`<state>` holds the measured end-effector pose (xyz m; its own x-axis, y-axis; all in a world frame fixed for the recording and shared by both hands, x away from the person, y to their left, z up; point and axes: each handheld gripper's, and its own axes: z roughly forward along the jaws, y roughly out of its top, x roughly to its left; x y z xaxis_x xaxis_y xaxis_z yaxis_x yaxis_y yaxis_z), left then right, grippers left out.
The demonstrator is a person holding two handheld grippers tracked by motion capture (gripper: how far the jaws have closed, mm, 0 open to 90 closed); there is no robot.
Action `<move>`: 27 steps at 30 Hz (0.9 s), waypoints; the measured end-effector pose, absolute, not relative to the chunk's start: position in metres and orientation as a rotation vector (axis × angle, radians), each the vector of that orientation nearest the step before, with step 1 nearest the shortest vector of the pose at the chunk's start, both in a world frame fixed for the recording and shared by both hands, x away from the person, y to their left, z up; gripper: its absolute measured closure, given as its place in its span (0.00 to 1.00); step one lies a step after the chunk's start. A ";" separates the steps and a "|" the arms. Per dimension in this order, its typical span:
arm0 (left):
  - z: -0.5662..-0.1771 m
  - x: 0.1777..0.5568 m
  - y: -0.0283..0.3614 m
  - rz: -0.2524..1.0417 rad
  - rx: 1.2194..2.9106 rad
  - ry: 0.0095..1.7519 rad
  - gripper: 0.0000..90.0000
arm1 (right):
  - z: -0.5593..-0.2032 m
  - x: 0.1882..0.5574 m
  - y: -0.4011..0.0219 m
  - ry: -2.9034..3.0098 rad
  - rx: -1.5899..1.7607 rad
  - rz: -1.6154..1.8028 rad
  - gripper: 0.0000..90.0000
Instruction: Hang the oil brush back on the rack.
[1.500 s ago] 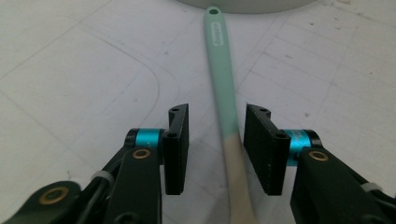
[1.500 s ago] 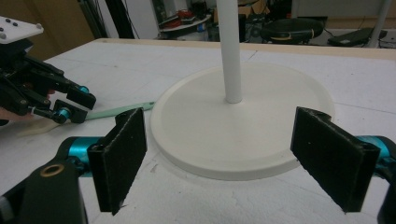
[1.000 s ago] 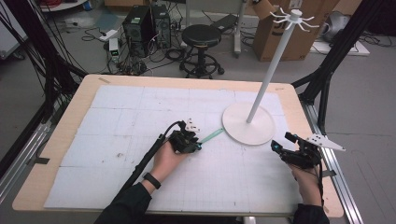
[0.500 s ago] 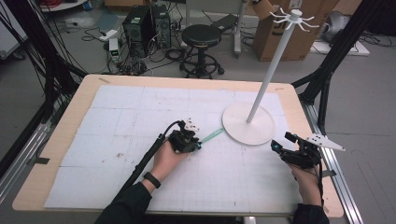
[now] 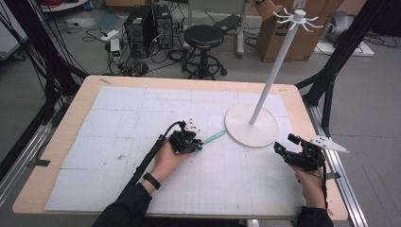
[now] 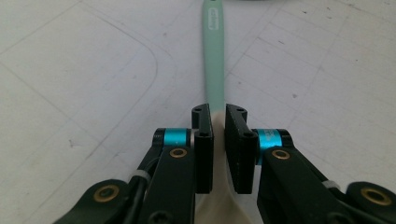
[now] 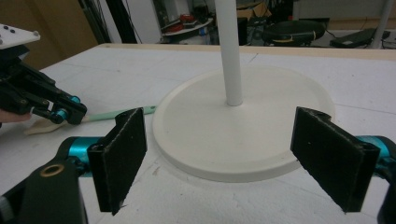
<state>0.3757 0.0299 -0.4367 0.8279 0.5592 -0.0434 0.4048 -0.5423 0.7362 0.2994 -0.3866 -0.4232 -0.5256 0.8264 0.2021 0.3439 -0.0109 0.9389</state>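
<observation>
Centre of the high view: your left gripper (image 5: 197,144) was pinching the neck of a mint-green spoon (image 6: 213,60) lying flat on the tabletop (image 5: 118,118), its handle pointing toward the white stand's base (image 5: 250,126). Your right gripper (image 5: 280,148), lower right, stood spread and empty. A sound lift probably required you to raise squarely, keeping the spoon level and clear of that base.

A lab: computer towers (image 5: 150,29), floor cables (image 5: 94,35), black frame struts (image 5: 45,52).
</observation>
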 end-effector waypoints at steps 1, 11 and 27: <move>-0.436 0.376 0.031 0.243 2.205 0.706 0.91 | -0.423 0.298 -0.387 1.855 1.213 1.561 0.20; -0.413 0.369 0.038 0.228 2.100 0.652 0.91 | -0.422 0.296 -0.391 1.837 1.228 1.559 0.20; -0.339 0.374 0.061 0.187 1.879 0.608 0.91 | -0.423 0.299 -0.393 1.827 1.239 1.562 0.20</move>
